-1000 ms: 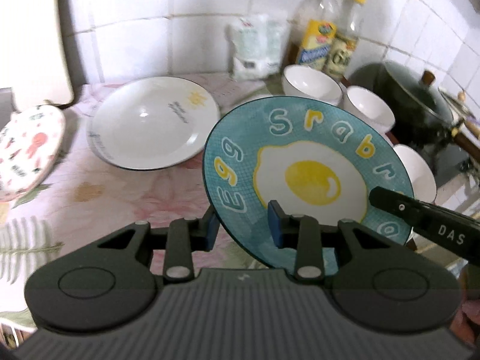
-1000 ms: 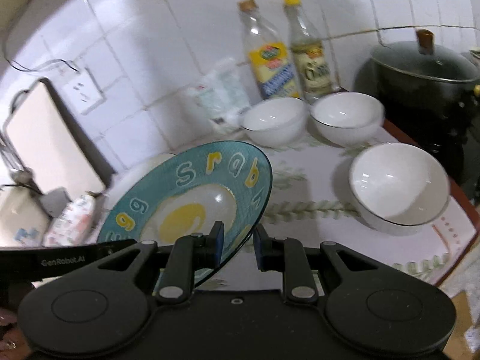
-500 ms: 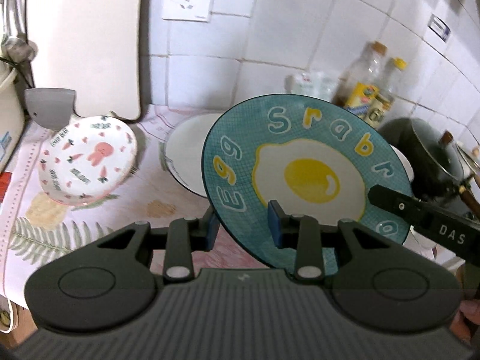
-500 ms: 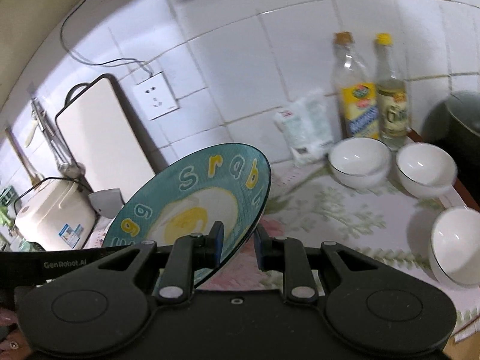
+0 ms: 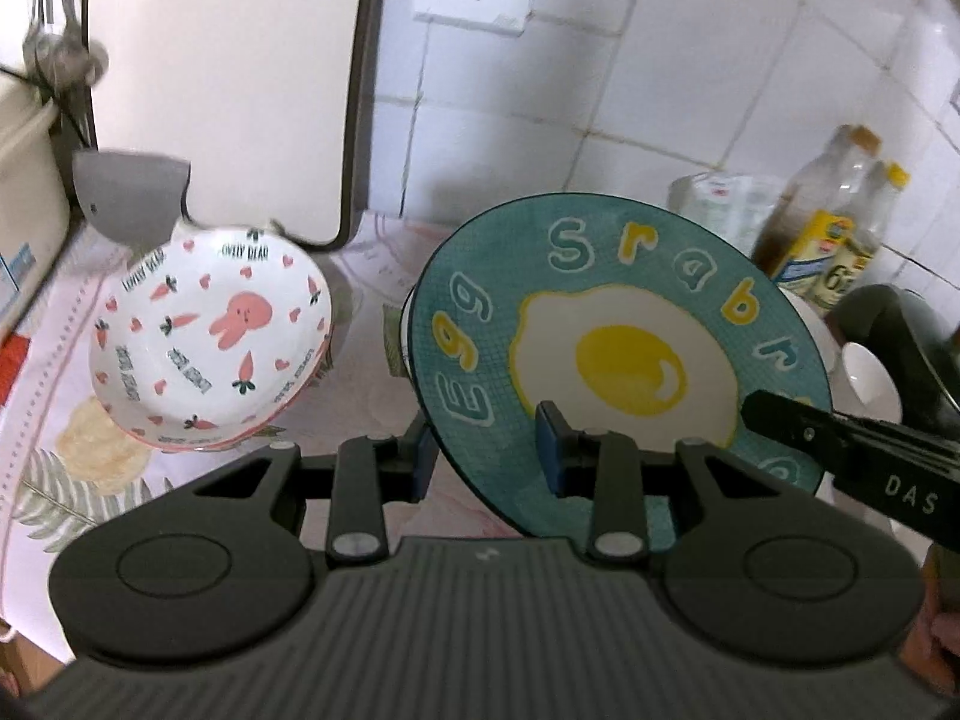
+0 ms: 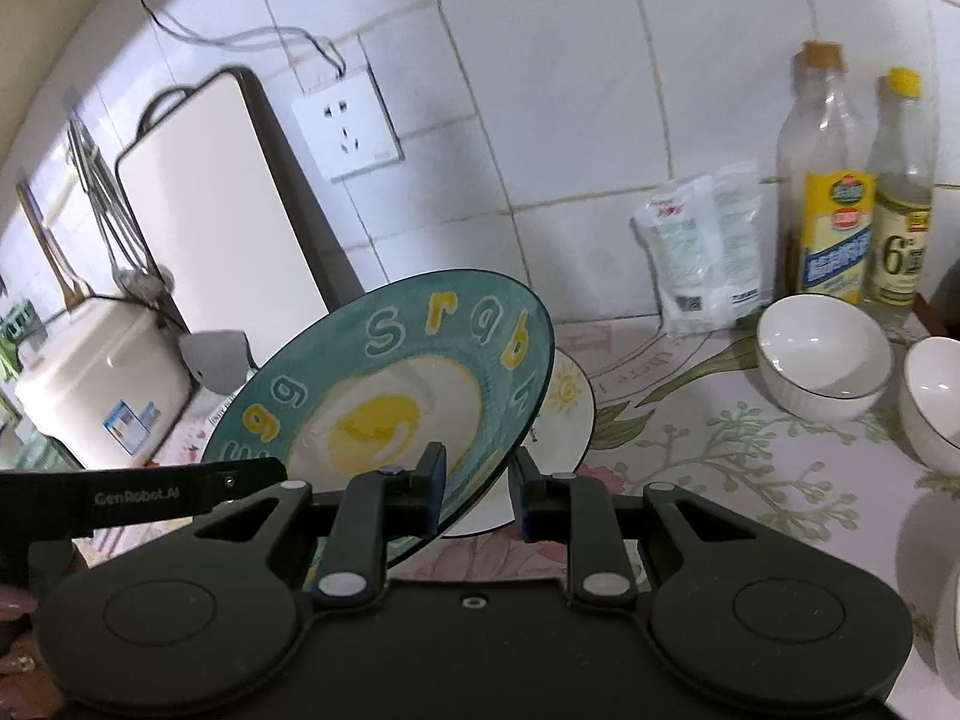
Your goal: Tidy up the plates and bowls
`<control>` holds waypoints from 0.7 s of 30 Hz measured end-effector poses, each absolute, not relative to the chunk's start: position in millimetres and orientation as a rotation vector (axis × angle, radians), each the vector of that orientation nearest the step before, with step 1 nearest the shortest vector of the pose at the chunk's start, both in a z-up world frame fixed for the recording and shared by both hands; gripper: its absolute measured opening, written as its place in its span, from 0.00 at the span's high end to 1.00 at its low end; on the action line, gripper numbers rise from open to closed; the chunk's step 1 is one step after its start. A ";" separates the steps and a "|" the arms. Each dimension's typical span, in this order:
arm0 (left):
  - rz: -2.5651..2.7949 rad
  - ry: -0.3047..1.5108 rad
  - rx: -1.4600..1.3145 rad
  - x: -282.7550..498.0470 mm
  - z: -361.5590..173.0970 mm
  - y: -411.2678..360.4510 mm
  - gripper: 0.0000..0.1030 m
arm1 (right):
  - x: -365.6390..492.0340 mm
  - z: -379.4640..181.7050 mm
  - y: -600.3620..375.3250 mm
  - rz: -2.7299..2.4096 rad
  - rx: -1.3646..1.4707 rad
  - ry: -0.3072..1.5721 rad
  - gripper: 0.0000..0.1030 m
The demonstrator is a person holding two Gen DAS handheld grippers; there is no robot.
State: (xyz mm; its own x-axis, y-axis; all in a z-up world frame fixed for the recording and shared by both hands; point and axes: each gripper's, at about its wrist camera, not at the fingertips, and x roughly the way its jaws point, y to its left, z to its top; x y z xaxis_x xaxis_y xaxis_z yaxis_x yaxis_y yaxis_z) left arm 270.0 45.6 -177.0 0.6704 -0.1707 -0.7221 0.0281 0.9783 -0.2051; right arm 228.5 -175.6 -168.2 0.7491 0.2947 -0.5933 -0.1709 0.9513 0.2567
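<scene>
While carried tilted above the desk (image 6: 750, 456), egg plate (image 5: 618, 348): rim clamped between left gripper (image 5: 486, 456) fingers and right gripper (image 6: 477, 492) fingers, presumably for steadiness. Bunny plate (image 5: 210, 330) left of fingers; white plate (image 6: 570, 402) just beyond.

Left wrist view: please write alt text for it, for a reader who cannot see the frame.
Both grippers hold a teal fried-egg plate up off the counter: the left gripper clamps its near rim, the right gripper its right edge. To its left, a rabbit-and-carrot dish sits on the floral tablecloth, before a white cutting board against the tiled wall.
</scene>
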 end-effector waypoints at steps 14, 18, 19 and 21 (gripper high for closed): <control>-0.034 0.983 -0.195 336.0 -234.4 50.6 0.68 | 297.6 -220.6 -166.6 0.224 0.198 0.874 0.73; -0.030 0.990 -0.192 345.7 -241.4 49.3 0.68 | 310.8 -228.1 -167.3 0.220 0.184 0.876 0.73; -0.029 0.989 -0.186 347.3 -242.6 48.6 0.68 | 313.6 -229.3 -168.6 0.220 0.191 0.877 0.73; -0.023 0.991 -0.184 349.8 -244.9 47.4 0.68 | 318.4 -231.2 -169.2 0.222 0.190 0.882 0.73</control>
State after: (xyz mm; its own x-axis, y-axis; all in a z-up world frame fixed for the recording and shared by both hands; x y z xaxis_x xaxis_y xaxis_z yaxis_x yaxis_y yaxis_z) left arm 349.8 47.4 -244.9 0.5489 -0.1031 -0.8295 -0.0642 0.9842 -0.1648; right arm 318.4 -169.2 -231.2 0.6157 0.2689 -0.7407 -0.1134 0.9604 0.2544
